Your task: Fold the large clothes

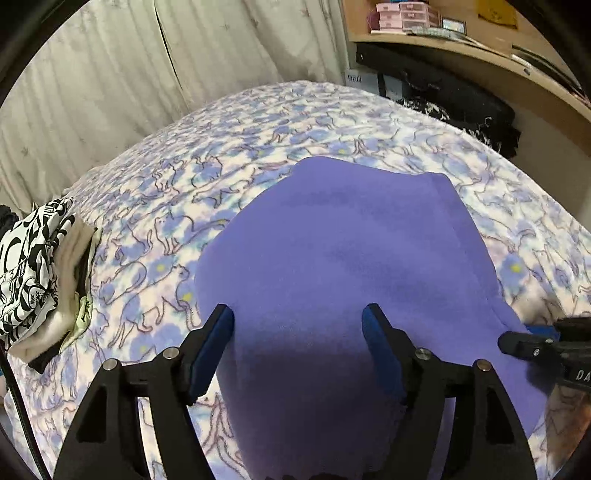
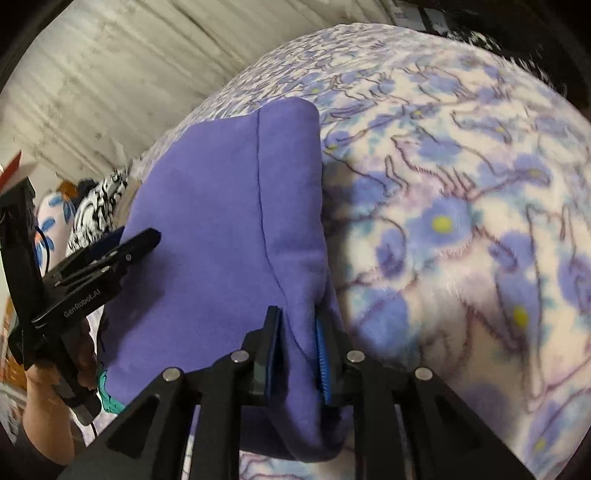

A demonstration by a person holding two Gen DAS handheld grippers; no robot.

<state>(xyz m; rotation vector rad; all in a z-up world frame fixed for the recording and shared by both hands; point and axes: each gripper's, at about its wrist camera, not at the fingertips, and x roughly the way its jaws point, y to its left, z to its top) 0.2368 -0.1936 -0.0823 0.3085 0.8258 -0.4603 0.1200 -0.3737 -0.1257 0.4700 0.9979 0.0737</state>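
A folded purple fleece garment (image 1: 343,251) lies on a bed with a blue cat-print blanket (image 1: 229,155). My left gripper (image 1: 297,317) is open and empty, hovering over the garment's near part. In the right wrist view my right gripper (image 2: 295,325) is shut on the garment's (image 2: 221,221) right edge, pinching the thick fold between its blue pads. The right gripper also shows at the right edge of the left wrist view (image 1: 532,343). The left gripper shows at the left of the right wrist view (image 2: 129,243), above the garment.
A stack of folded clothes, black-and-white patterned on top (image 1: 37,269), sits at the bed's left edge. Light curtains (image 1: 110,74) hang behind the bed. A wooden desk with boxes (image 1: 424,22) and dark items beneath it (image 1: 461,107) stand at the right.
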